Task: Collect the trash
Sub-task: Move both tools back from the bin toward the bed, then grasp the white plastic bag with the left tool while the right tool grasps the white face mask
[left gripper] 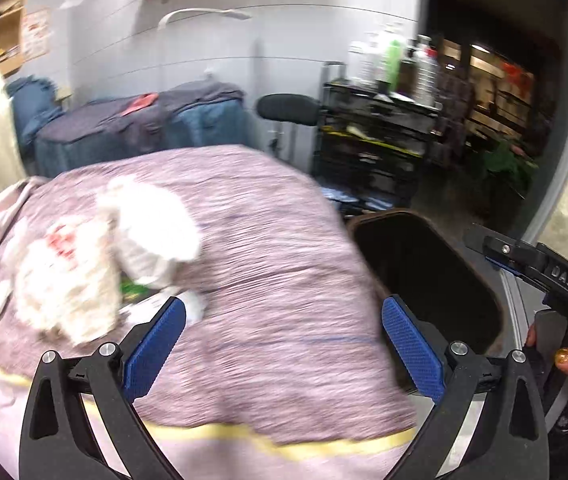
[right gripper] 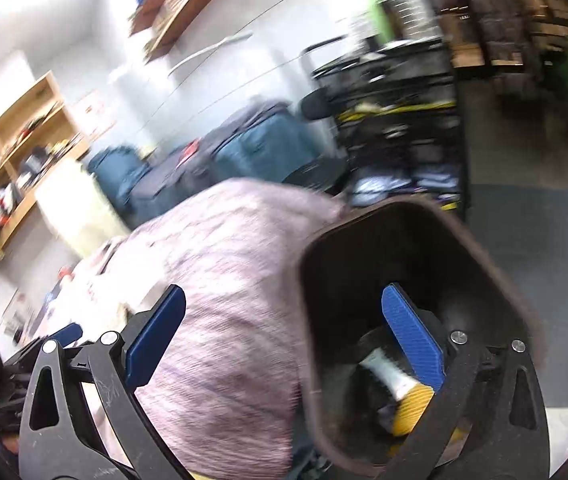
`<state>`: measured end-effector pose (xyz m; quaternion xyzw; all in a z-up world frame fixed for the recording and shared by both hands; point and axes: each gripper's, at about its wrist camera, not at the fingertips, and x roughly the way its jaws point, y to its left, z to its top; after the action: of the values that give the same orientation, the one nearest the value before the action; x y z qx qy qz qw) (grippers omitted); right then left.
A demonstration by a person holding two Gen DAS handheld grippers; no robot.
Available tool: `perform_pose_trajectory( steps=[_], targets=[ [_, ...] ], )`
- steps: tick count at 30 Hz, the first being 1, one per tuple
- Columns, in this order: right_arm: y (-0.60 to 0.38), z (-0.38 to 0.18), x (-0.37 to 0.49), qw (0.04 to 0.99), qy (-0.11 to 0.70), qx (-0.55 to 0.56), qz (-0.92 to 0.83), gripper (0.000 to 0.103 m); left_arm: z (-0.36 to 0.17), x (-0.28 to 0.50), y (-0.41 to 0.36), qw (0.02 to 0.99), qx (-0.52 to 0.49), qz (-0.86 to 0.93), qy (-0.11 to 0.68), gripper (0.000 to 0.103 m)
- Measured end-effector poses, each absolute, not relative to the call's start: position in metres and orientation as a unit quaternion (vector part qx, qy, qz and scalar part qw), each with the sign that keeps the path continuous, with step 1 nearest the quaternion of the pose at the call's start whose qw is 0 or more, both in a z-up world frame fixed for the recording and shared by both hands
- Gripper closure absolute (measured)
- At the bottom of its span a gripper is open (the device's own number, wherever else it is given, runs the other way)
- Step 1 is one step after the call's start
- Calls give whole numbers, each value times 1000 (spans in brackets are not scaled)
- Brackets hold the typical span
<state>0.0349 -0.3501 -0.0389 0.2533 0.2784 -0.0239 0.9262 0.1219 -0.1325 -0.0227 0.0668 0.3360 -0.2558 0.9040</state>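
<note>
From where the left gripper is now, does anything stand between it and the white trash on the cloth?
Nothing visible does. The left gripper is open and empty, and the white trash lies ahead to its left on the cloth, with only bare cloth between. The bin stands off to the right.

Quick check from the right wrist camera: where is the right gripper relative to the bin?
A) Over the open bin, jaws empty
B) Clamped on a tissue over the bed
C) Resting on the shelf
A: the right gripper hangs open over the bin, with nothing between its fingers.
</note>
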Motion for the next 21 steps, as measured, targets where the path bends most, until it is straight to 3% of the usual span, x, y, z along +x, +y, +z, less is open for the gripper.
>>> perform_pose_trajectory(
  steps=[21],
  targets=[
    [-155,-28,163,922,363,34,133,9,-48,179,47,912,-47,-108,394,6]
  ],
)
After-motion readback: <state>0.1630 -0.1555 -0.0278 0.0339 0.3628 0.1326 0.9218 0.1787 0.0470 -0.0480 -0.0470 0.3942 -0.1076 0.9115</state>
